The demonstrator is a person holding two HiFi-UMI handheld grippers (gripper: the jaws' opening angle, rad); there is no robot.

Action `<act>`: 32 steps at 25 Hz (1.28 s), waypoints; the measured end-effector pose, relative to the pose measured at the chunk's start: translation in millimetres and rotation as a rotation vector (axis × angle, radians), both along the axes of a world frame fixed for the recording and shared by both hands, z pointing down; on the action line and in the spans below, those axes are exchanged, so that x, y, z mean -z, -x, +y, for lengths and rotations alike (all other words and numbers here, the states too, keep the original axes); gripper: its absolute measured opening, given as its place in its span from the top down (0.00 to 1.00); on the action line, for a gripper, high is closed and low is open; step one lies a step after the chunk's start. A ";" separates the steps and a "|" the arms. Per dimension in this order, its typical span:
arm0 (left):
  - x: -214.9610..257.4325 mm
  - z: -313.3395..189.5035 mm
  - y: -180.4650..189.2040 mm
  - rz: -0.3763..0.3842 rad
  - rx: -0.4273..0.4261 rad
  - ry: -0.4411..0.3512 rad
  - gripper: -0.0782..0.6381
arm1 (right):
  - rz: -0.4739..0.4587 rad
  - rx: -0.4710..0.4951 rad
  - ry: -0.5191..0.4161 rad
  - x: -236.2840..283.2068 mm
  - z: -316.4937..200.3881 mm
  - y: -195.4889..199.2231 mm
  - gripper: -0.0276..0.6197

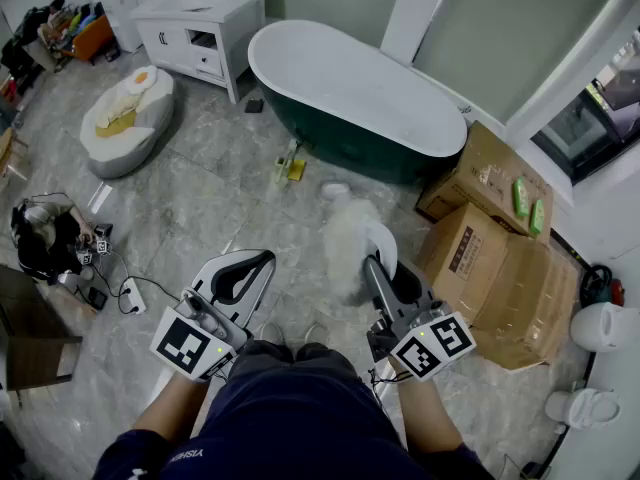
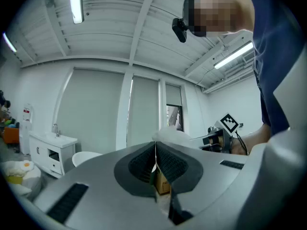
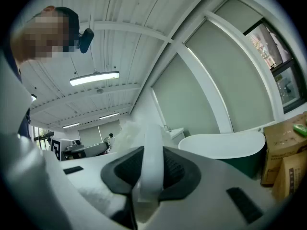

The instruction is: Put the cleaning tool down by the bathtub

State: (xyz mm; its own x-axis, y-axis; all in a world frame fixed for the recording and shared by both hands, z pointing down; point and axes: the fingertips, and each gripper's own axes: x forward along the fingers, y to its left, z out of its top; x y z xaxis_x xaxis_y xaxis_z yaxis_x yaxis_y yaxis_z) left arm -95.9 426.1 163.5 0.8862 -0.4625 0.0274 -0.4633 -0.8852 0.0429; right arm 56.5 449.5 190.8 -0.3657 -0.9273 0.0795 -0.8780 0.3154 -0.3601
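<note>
Navy clothing (image 1: 290,408): ours, nearest at the bottom of the head view, between our two forearms.
Left gripper (image 1: 262,261): we hold it level over the floor, jaws pressed together with nothing between them (its own view shows them meeting in one thin line).
Right gripper (image 1: 378,266): level as well, beside the left one, jaws clamped on the white handle (image 3: 151,147) of the cleaning tool.
Cleaning tool (image 1: 350,240): a fluffy white duster sticking out ahead of the right gripper. It is held up off the floor, well short of the bathtub, and not yet put down.
Floor (image 1: 200,198): grey marbled tiles under both grippers.
Cardboard boxes (image 1: 490,268): brown, piled on the floor to the right of the right gripper. Green packets (image 1: 528,206) lie on the farther box.
Yellow item (image 1: 290,163): small, on the floor just in front of the bathtub. We cannot tell what it is.
Bathtub (image 1: 340,133): dark green outside, white inside, freestanding beyond the tool, with one end near the boxes.
Cushion (image 1: 125,118): pale and soft, with a fried-egg pattern, on the floor to the left of the bathtub.
Cabinet (image 1: 205,28): a white washstand with a tap, farthest away, past the left end of the bathtub.
</note>
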 end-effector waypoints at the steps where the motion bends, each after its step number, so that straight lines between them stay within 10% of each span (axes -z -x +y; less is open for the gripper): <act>1: 3.6 0.9 -0.3 0.012 -0.007 -0.004 0.85 | 0.000 0.001 0.001 1.2 0.4 0.6 0.82; 32: -8.1 1.2 -26.5 -0.016 0.031 0.003 0.85 | -0.036 0.010 0.006 -11.6 -1.0 -32.9 0.82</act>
State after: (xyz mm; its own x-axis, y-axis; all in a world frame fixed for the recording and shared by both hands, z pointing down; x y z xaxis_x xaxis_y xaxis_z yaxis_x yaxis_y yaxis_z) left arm -69.5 427.3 171.6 0.8711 -0.4892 0.0427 -0.4907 -0.8705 0.0385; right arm 89.3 448.4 202.4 -0.3776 -0.9232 0.0719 -0.8613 0.3216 -0.3935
